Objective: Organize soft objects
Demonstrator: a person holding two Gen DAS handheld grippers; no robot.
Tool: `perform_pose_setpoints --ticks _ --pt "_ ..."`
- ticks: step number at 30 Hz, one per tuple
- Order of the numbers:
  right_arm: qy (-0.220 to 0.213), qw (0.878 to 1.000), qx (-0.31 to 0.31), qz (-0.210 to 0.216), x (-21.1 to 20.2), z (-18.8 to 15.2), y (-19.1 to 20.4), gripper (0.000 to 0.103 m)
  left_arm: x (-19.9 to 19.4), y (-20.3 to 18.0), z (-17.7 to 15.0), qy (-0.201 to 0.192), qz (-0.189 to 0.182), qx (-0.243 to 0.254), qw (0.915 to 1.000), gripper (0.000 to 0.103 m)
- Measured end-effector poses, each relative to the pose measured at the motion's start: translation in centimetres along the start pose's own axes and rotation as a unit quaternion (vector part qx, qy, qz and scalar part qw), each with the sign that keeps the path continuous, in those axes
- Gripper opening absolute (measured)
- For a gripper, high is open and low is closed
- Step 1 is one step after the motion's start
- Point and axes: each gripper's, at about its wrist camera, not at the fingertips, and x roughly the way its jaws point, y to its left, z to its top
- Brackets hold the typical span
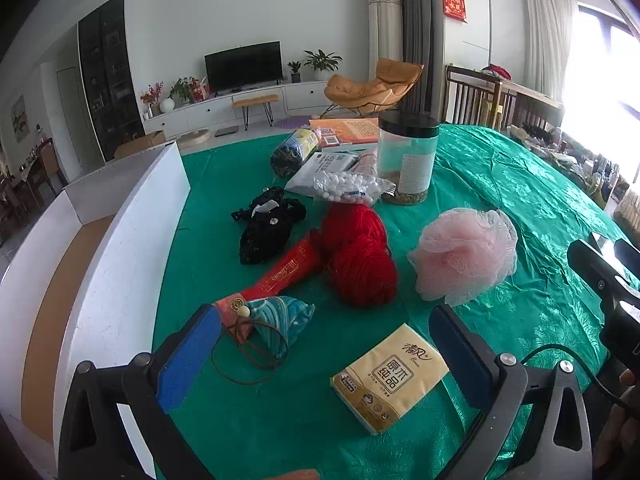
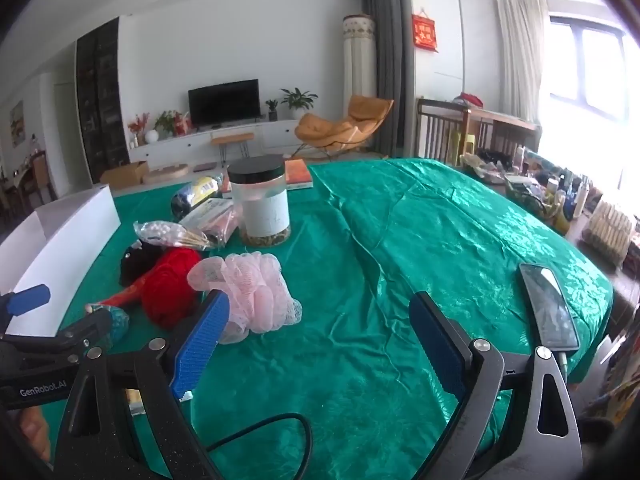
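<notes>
Clear jar (image 2: 264, 204) with black lid, upright near the tabletop's (image 2: 400, 240) far edge. Phone (image 2: 550, 308) flat by the right edge. Orange book (image 2: 298, 175) at the far edge behind the jar.

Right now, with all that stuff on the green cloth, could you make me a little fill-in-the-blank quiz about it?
1. The yarn is ____ in colour.
2. The jar has a ____ lid.
3. Both the left tongs and the right tongs are ____.
4. The phone lies near the cloth's ____ edge, seen from the right tongs.

Missing words: red; black; open; right
</notes>
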Motion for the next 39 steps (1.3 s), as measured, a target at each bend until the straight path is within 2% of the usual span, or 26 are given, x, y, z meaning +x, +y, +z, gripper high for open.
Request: perform_pose_setpoints --ticks 39 --pt "0.004 1.000 0.000 0.002 0.2 -0.1 0.1 0.093 0.1 1.5 -1.7 0.013 0.006 -0.013 0.9998 0.103"
